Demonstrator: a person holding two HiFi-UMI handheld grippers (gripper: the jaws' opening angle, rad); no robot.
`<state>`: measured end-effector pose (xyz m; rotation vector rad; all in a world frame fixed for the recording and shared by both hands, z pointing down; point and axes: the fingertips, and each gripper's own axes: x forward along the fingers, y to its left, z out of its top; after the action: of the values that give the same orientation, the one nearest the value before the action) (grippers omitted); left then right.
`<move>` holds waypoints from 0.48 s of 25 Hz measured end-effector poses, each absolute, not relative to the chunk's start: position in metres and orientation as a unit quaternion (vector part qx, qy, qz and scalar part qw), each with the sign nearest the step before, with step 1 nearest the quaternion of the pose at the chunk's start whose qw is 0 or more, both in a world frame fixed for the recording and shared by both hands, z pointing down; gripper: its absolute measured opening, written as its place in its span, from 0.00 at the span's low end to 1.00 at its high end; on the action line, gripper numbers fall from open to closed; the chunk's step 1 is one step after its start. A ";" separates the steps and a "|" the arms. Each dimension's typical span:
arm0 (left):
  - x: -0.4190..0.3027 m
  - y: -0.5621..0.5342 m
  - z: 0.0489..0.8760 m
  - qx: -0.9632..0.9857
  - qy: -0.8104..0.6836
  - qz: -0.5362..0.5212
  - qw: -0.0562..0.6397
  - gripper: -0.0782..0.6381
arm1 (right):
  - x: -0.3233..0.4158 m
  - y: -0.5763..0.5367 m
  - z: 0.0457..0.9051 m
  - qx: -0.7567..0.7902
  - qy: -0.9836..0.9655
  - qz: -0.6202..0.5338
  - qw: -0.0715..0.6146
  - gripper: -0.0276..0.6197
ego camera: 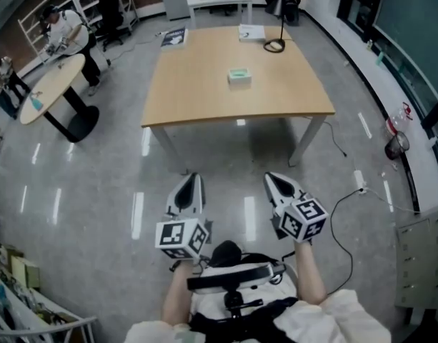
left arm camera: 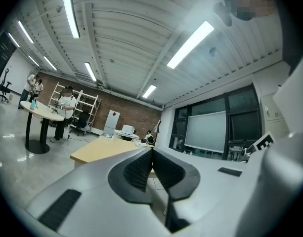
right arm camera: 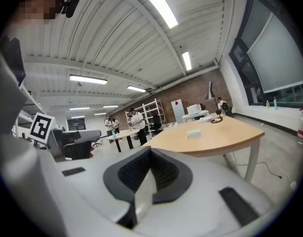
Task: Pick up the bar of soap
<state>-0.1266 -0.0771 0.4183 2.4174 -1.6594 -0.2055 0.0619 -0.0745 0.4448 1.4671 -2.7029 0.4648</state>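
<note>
Filling most of the head view, a glossy grey floor [ego camera: 97,191] carries a big wooden table [ego camera: 204,98] — its near edge lies well ahead of the two grippers. Off to the left stands a round table [ego camera: 51,84] on a black pedestal, with a person in white [ego camera: 65,27] bent over it. Low in the view, two forearms [ego camera: 309,277] reach forward, each bearing a gripper above the floor, short of the big table. The left gripper [ego camera: 192,179] has its jaws pressed together with nothing between them. The right gripper [ego camera: 271,178] is likewise closed tight and empty — its own view shows the ribbed pads meeting. A black lamp [ego camera: 274,45] stands at the table's far right corner, with a white book [ego camera: 251,32] just beside it and a dark book [ego camera: 173,37] at the far left corner. The soap [ego camera: 239,76], a small pale bar with a green top, lies alone near the table's middle, well apart from both grippers.
</note>
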 end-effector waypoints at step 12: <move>-0.093 -0.259 0.440 0.832 -0.539 -0.051 0.121 0.13 | 0.089 -0.244 0.458 0.490 -0.859 0.148 0.011 0.05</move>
<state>-0.0932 -0.2588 0.4398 2.4284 -1.5746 -0.1488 0.0892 -0.2437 0.4583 1.5299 -2.6788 0.4607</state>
